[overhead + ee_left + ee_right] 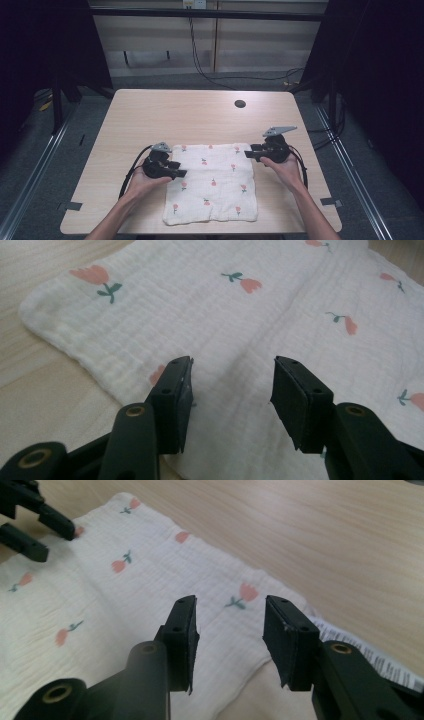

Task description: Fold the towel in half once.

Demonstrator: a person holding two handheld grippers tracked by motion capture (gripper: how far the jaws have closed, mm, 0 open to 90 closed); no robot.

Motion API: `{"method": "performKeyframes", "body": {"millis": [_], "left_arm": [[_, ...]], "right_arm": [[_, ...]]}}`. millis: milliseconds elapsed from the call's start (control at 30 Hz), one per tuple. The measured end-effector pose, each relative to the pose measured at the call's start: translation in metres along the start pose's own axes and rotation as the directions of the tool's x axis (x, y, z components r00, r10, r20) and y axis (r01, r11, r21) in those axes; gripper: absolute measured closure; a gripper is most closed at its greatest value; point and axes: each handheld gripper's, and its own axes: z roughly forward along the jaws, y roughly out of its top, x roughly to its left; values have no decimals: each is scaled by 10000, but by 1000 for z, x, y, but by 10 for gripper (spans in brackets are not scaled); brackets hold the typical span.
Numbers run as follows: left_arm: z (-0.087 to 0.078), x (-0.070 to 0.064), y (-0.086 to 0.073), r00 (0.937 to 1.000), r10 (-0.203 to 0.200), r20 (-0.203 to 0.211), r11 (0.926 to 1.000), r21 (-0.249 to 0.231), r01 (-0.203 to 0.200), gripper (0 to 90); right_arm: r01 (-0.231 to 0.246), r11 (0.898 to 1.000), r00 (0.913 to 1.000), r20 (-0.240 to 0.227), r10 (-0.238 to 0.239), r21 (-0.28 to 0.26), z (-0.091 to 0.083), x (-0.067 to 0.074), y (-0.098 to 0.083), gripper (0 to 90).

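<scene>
White tulip-print cloth point(212, 182), one, between two open tongs: left point(181, 169), right point(249, 151).

Bare table point(200, 117) across the upper half of the high view, broken by a small dark hole point(240, 104) upper right, white flowered cloth point(212, 182) lay flat at lower centre, left gripper point(181, 169) and right gripper point(248, 151) flanked it with jaws parted, narrow bare strips at both sides.

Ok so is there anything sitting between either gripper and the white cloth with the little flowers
Nothing visible. The cloth lies flat on the table with nothing resting on it. The left gripper, jaws open, sits over its left edge; the right gripper, also open, sits at its far right corner, where a care label pokes out.
</scene>
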Motion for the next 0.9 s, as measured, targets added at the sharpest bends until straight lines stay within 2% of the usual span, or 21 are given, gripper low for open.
{"method": "performKeyframes", "body": {"millis": [167, 200, 267, 300, 433, 467, 500, 633, 667, 767, 833, 900], "left_arm": [[0, 0, -1, 9997, 246, 14, 9997, -61, -245, 526], [1, 0, -1, 9996, 298, -12, 9995, -83, -298, 527], [1, 0, -2, 9998, 218, 27, 9997, -116, -217, 529], [1, 1, -2, 9999, 153, 69, 9998, -160, -152, 529], [1, 0, -2, 9999, 127, -21, 9998, -176, -128, 540], [1, 0, -2, 9997, 211, -94, 9997, -131, -212, 539], [1, -1, -2, 9995, 285, -156, 9995, -132, -287, 539], [1, -3, -2, 9977, 498, -456, 9987, -70, -502, 560], [1, -3, -1, 9978, 477, -461, 9988, -79, -482, 562], [0, 0, -1, 9994, 184, -279, 9998, -57, -186, 561], [-1, 1, -1, 9996, 180, -211, 9998, -7, -180, 562], [-2, 3, 0, 9999, 91, -135, 10000, 22, -90, 562]], "right_arm": [[105, 9987, 9988, 481, -129, 489, 23, -19, 14, 591], [4, 9987, 9987, 507, -30, 518, 27, -22, 16, 591], [-52, 9979, 9972, 742, 4, 648, 33, -28, 18, 592], [-160, 9981, 9976, 685, 119, 598, 36, -31, 17, 590], [-213, 9977, 9961, 865, 157, 638, 49, -33, 11, 589], [-257, 9975, 9946, 1016, 189, 664, 51, -32, 10, 589], [-235, 9974, 9956, 924, 171, 688, 54, -34, 9, 589], [-365, 9954, 9948, 979, 278, 883, 57, -34, 9, 590], [-286, 9943, 9947, 1013, 182, 1025, 58, -35, 9, 599], [-193, 9940, 9916, 1294, 52, 1073, 58, -37, 7, 639], [-300, 9958, 9940, 1076, 206, 862, 58, -41, 5, 649], [-338, 9953, 9940, 1068, 240, 910, 58, -41, 6, 673]]}}
